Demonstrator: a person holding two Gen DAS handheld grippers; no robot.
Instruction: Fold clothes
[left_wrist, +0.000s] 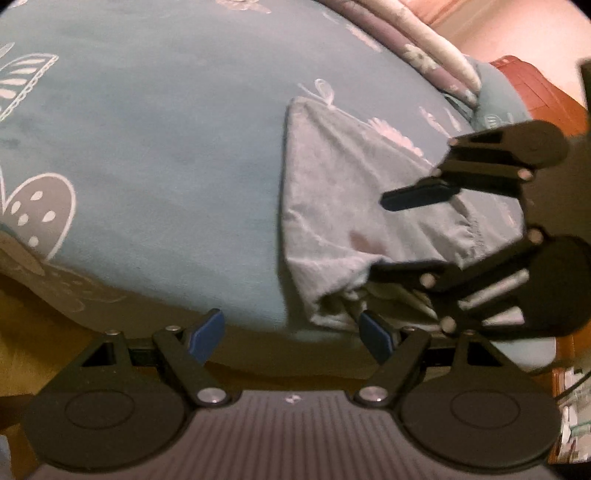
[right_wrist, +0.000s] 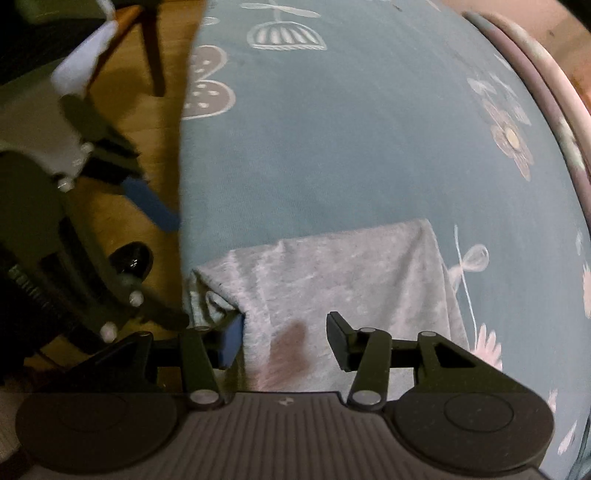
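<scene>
- A small, soft grey fleecy garment (right_wrist: 332, 280), already folded into a compact bundle, is seen lying on the blue bedsheet with white flower prints (left_wrist: 166, 166), close to the bed's edge above the wooden floor (right_wrist: 147, 110).
- It'll probably be handled as light and floppy, not slippery or fragile; layered edges at a corner are best pinched so the fold isn't lost.
- The right gripper (right_wrist: 284, 343) is held half open over the garment, nothing clamped.
- The left gripper (left_wrist: 291, 336) is spread wide beside the garment's near corner, nothing held.
- No containers can be seen.
</scene>
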